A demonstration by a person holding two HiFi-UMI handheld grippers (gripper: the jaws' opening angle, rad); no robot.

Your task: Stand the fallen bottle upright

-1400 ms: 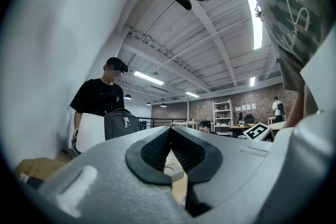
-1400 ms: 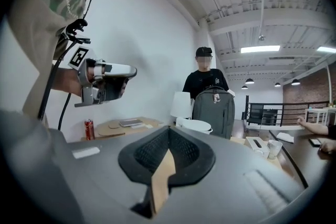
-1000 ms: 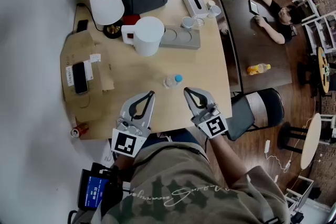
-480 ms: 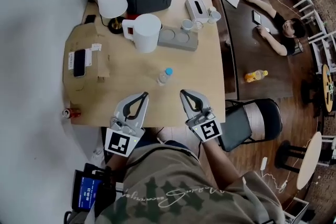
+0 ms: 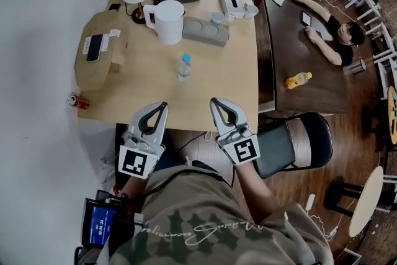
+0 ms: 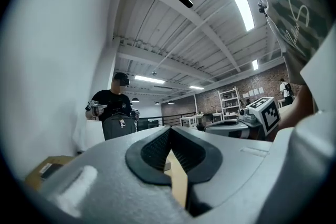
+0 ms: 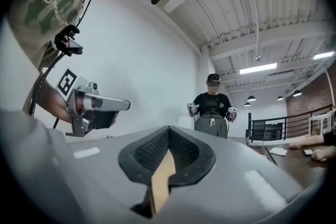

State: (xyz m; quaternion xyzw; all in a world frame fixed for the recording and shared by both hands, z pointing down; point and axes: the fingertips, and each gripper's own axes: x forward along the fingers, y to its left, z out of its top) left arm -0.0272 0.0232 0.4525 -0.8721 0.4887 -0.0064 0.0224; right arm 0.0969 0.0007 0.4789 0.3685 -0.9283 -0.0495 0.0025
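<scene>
bottle [image 5: 183, 68] on the table [image 5: 142, 93], seemingly upright already, cap uppermost, far of both claws; left gripper [image 5: 162, 107] slightly nearer than right gripper [image 5: 214, 102]; both pressed together, empty.

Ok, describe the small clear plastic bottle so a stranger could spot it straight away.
Start at the light wooden square table. In front of the white plastic jug, alone on the bare middle, is the small clear plastic bottle. Its blue cap marks it out; the other bottle, orange, is on the dark table.

Bare tabletop [image 5: 214, 87] around bottle [image 5: 183, 67], jug [image 5: 169, 20] behind
</scene>
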